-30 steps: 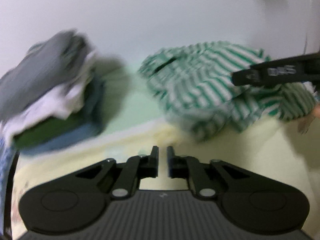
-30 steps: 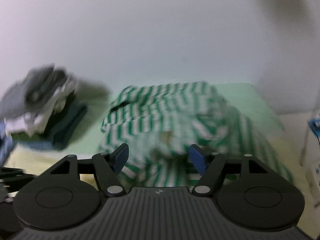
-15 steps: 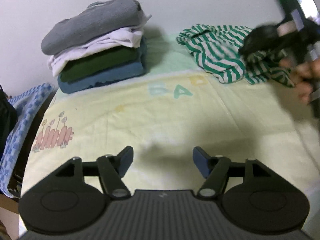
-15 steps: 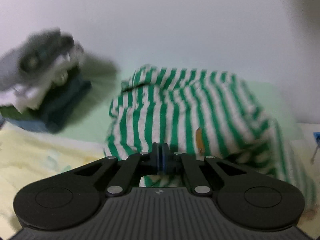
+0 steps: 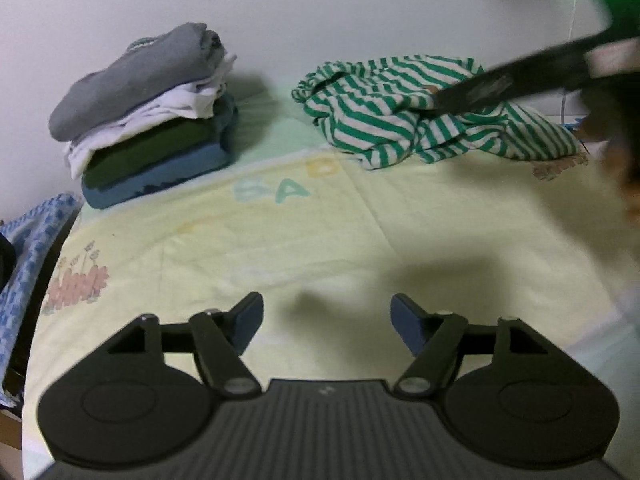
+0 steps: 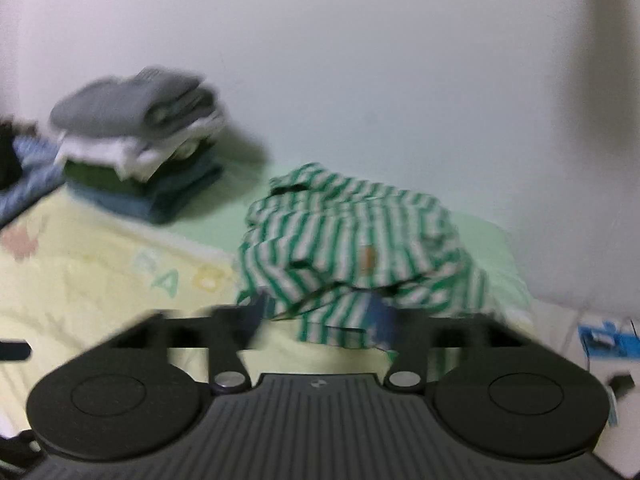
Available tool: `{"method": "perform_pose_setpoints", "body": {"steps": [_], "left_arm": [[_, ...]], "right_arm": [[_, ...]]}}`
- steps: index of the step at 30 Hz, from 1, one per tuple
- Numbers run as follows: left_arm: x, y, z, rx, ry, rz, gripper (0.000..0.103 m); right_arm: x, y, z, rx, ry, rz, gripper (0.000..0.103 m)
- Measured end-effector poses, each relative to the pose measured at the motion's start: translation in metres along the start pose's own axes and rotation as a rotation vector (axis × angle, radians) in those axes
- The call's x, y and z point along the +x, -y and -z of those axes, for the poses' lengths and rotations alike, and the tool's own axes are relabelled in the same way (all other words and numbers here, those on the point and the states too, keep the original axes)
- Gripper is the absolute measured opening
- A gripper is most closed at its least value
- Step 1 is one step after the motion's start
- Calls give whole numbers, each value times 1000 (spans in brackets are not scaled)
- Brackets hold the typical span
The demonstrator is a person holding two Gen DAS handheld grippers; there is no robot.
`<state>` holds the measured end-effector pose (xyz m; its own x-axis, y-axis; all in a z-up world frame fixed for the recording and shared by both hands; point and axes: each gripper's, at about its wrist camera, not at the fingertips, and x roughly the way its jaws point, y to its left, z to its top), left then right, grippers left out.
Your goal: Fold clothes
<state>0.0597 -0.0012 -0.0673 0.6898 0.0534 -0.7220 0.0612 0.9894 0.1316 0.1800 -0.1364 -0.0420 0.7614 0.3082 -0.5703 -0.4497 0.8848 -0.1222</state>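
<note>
A crumpled green-and-white striped shirt [image 5: 420, 120] lies at the back of the pale yellow blanket [image 5: 320, 232], near the wall. My left gripper [image 5: 326, 320] hovers over bare blanket well in front of it, jaws opening, nothing between them. My right gripper [image 6: 320, 316] is at the near edge of the striped shirt [image 6: 352, 240], its jaws opening; the blurred fingers frame the shirt's front hem, and no pad presses on cloth. In the left wrist view a blurred finger of the right gripper [image 5: 500, 88] crosses over the shirt.
A stack of folded clothes [image 5: 148, 116], grey on top, then white, dark green and blue, stands at the back left by the wall. A blue checked cloth [image 5: 28, 264] hangs off the left edge. A blue box [image 6: 604, 338] lies right of the blanket.
The left gripper opened from shut and drew back from the clothes over the bare blanket. The right gripper shut on the striped shirt, then opened, and the shirt now lies crumpled lower.
</note>
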Motion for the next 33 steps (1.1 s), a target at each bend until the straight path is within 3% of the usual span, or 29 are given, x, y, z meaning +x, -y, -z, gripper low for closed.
{"method": "perform_pose_setpoints", "body": {"steps": [2, 5, 8, 9, 10, 11, 12, 13, 16, 23, 27, 33], "left_arm": [[-5, -2, 4, -11, 8, -7, 91], [-13, -12, 10, -38, 4, -17, 92], [-21, -21, 17, -34, 3, -57, 93], [-23, -24, 18, -32, 7, -68, 93], [-26, -26, 20, -31, 11, -74, 93], [-28, -29, 20, -29, 16, -77, 93], [-29, -31, 20, -25, 22, -75, 93], [-29, -32, 19, -17, 31, -71, 92], [-28, -30, 13, 34, 81, -69, 91], [-4, 8, -19, 237, 184, -41, 93], [20, 40, -33, 400, 231, -27, 94], [45, 78, -26, 534, 215, 16, 94]], "right_arm": [[18, -17, -1, -56, -1, -12, 79], [57, -38, -9, -86, -43, 38, 79], [109, -42, -16, -2, -147, 103, 77], [121, -38, -17, 47, -167, 109, 68], [128, -32, -17, 103, -171, 112, 45], [130, -24, -17, 155, -155, 119, 35], [131, -16, -18, 205, -145, 118, 11], [128, -7, -20, 246, -147, 92, 11], [95, 15, -23, 308, -97, 22, 10], [-61, 82, -25, 379, 96, -112, 9], [-130, 96, -6, 366, 116, -138, 9], [-179, 90, 34, 443, 66, -169, 9]]}}
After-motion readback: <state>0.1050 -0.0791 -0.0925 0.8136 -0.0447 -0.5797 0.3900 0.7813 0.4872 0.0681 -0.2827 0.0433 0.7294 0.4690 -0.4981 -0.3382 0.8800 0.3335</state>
